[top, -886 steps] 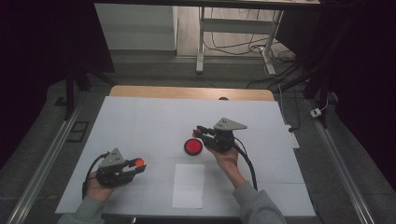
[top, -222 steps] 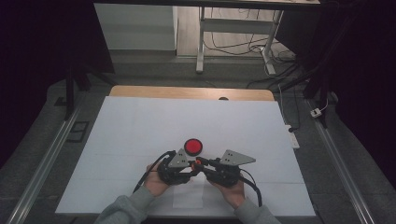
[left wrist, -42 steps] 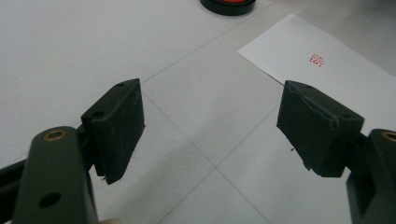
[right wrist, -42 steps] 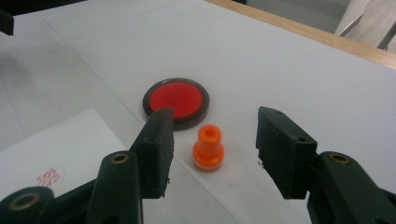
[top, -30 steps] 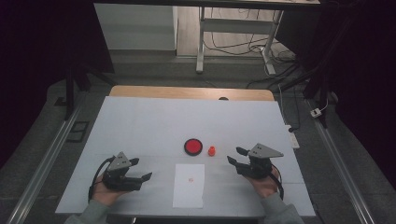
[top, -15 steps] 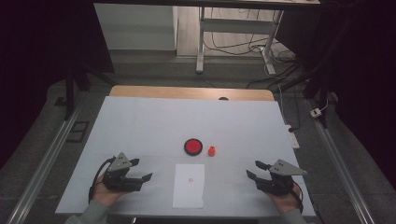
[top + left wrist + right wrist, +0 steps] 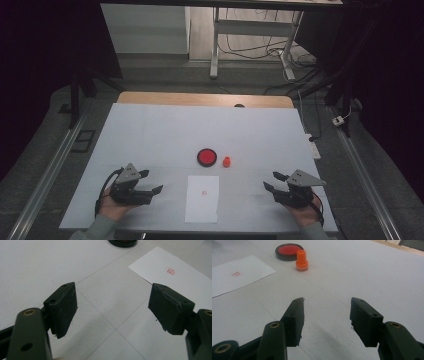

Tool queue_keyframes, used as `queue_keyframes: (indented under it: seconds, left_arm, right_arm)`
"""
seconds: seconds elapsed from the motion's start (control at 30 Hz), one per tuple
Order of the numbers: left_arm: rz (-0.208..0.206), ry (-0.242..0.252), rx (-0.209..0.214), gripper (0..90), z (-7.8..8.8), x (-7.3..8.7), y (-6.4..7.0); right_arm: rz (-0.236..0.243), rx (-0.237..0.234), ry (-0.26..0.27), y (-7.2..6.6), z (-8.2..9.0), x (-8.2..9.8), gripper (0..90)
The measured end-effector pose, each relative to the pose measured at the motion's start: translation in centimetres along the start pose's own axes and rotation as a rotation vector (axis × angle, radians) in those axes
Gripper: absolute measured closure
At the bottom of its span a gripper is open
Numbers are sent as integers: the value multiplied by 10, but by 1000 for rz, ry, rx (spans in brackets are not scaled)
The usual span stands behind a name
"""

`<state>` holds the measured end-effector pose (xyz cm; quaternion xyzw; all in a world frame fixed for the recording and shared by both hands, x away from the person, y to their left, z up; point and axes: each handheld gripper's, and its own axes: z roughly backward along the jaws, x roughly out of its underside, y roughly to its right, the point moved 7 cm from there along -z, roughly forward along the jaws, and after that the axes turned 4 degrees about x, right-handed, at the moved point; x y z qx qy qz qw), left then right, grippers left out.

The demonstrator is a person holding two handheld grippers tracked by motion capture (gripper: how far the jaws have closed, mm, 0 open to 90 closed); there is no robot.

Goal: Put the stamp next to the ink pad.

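1. High view: the white counter (image 7: 165, 135) is lit evenly from above; the surroundings are left in near-black, with detail lost at both side edges.
2. High view: a soft, slightly grainy rendering is noted; no glare is seen.
3. Left gripper view: the fingers (image 7: 62, 308) are rendered soft and close; faint shadows are cast beneath them.
4. Right gripper view: the orange stamp (image 7: 301, 261) is held reasonably sharp; the far counter edge is blurred.

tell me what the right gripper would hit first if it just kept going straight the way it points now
Probably nothing soon: the right gripper, jaws open, faces bare table. The orange stamp and red ink pad sit left of that line, though depth is hard to judge.
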<state>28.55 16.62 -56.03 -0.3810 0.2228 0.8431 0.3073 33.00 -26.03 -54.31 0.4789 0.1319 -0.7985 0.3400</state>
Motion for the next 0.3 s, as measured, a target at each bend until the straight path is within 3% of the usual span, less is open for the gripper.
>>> queue_keyframes:
  seconds: [0.3]
  left_arm:
    - [0,4,2,227,0,0,0]
  right_arm:
    - [4,-4,-9,-1,-1,0,439]
